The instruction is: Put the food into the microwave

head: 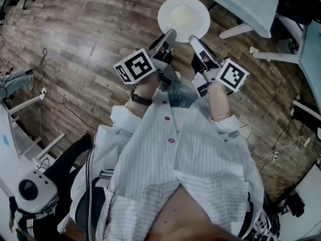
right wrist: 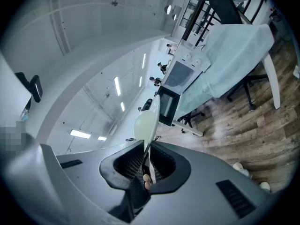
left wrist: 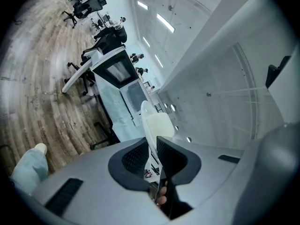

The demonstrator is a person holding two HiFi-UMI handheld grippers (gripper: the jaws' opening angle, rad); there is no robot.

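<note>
Left gripper [head: 170,33] and right gripper [head: 193,38] each pinch the near rim of the plate [head: 201,19], keeping it level over the floor so the food [head: 181,15] stays put, well short of the microwave [right wrist: 180,75].

Head view: the near rim of the round white plate [head: 184,18] is covered by the tips of the left gripper [head: 171,33] and right gripper [head: 194,39]. The pale yellowish food [head: 181,15] on it is too blurred to identify. The teal-clothed table [head: 246,4], upper right, is cut by the frame's top edge.
Both gripper views: the plate is edge-on, its lower part lost between the clamped jaws.
Right gripper view, centre: the left side of the dark-fronted box appliance [right wrist: 169,106] is behind the plate.
</note>
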